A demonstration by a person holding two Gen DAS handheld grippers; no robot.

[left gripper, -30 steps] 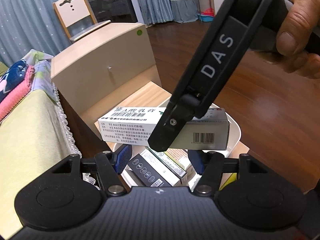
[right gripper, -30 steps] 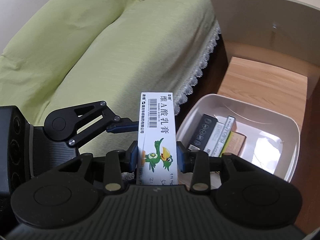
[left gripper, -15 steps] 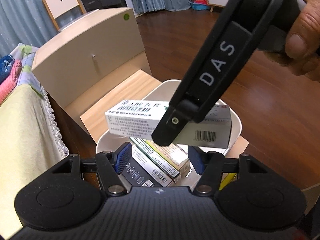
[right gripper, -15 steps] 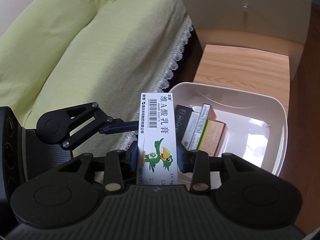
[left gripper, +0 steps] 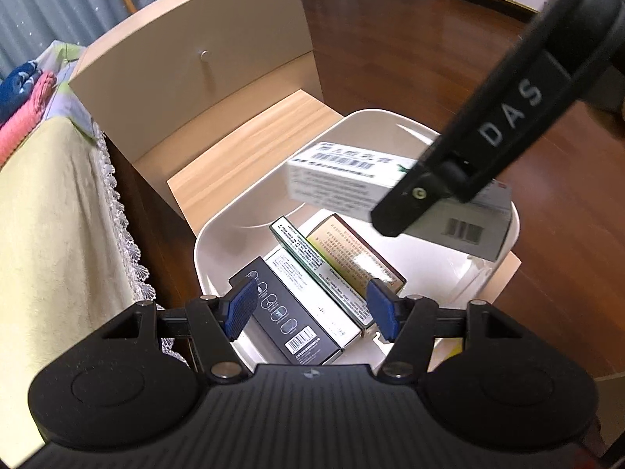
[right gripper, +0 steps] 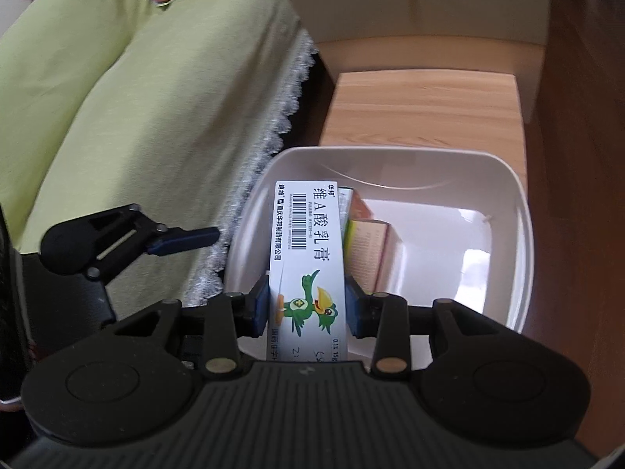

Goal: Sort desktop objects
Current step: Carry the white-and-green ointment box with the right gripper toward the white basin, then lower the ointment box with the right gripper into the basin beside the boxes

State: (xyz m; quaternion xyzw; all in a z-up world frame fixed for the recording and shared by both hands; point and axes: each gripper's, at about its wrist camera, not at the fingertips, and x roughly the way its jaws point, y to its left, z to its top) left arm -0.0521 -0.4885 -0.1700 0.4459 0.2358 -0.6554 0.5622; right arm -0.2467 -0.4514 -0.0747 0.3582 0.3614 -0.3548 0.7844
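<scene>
Currently the right gripper point(right gripper: 307, 308) is clamped across the 2 narrow sides of the white ointment carton point(right gripper: 308, 258), which is held in the air over the cream plastic bin point(right gripper: 523, 242), above the 4 boxes point(left gripper: 312, 289) already lying inside. The left gripper point(left gripper: 312, 310) holds nothing, its fingers spread wide over the bin's near end. Judged from its thin printed card, the carton is light and stiff enough to carry but crushable, so the present hold near 1 end suits it provided squeeze is moderate; the glossy faces may slip if pressure eases.
</scene>
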